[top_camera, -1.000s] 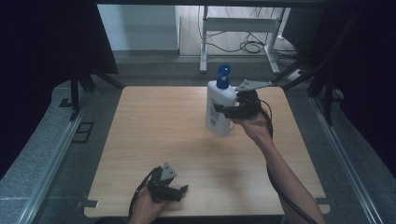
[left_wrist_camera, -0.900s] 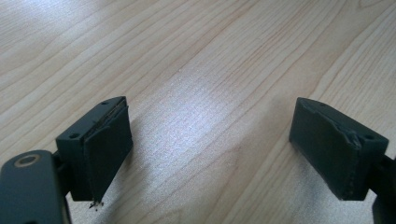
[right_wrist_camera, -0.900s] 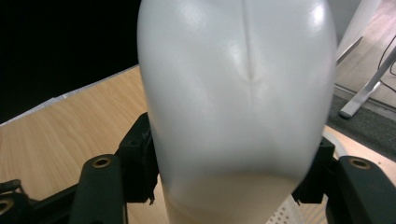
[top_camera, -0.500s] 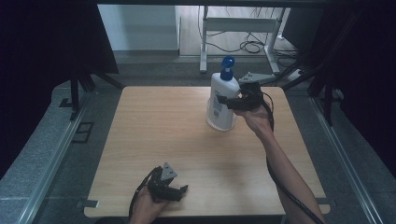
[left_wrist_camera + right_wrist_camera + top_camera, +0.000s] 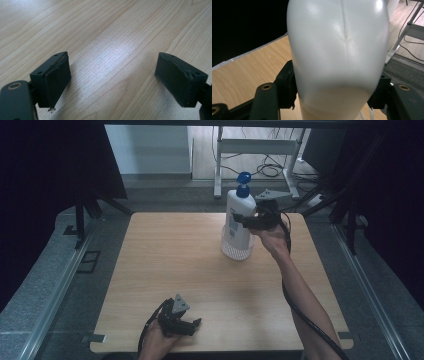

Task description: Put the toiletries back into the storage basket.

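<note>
A white pump bottle (image 5: 238, 222) with a blue pump head is held above the far right part of the wooden table (image 5: 170, 255). My right gripper (image 5: 248, 221) is shut on its body, about mid-height. In the right gripper view the bottle (image 5: 338, 50) looms close, clamped between the two black jaws, with cream-coloured liquid in its lower part. My left gripper (image 5: 192, 326) rests near the table's front edge, open. In the left gripper view its fingers (image 5: 53, 78) stand wide apart over bare wood with nothing between them.
Beyond the table's far edge stand a white metal frame (image 5: 252, 150) and loose cables (image 5: 267, 170) on the floor. Dark curtains hang at both sides. Grey floor mats (image 5: 45, 285) flank the table.
My right gripper has lifted the bottle up and toward the far edge of the table. The left gripper has stayed where it was.
</note>
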{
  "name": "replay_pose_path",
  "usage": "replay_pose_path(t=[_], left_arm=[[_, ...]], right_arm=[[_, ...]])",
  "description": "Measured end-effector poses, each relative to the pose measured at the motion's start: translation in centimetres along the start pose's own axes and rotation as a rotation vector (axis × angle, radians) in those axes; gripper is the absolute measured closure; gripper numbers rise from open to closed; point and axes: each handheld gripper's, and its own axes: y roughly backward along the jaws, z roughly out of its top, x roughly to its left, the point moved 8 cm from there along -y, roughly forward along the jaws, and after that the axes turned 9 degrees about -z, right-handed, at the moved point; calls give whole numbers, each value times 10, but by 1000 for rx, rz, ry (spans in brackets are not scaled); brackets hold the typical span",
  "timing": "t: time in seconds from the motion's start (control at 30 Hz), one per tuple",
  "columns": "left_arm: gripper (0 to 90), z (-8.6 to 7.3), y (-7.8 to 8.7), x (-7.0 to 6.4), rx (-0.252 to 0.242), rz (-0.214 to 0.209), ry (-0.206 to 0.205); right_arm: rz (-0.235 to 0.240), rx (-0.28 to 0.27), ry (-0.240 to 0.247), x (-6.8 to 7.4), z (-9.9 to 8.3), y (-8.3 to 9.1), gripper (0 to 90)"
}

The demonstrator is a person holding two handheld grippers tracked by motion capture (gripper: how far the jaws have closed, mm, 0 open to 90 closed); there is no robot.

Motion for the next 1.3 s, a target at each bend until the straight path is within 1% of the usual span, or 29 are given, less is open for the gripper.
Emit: replay_pose_path(t=[0.33,0.47,0.7,0.93,1.13,1.3], left_arm=[[124,0,0,0,2,1,-1],[124,0,0,0,2,1,-2],[124,0,0,0,2,1,-1],[124,0,0,0,1,1,0],[125,0,0,0,3,0,1],[124,0,0,0,3,0,0]], right_arm=[[-25,-6,-5,-17,4,-11,377],[-32,-8,10,-21,5,-15,377],[-35,-11,22,-24,2,-22,377],[-45,-2,22,-27,-6,-29,377],[-36,4,21,-27,-16,-35,377],[-33,16,34,-25,-25,-41,377]])
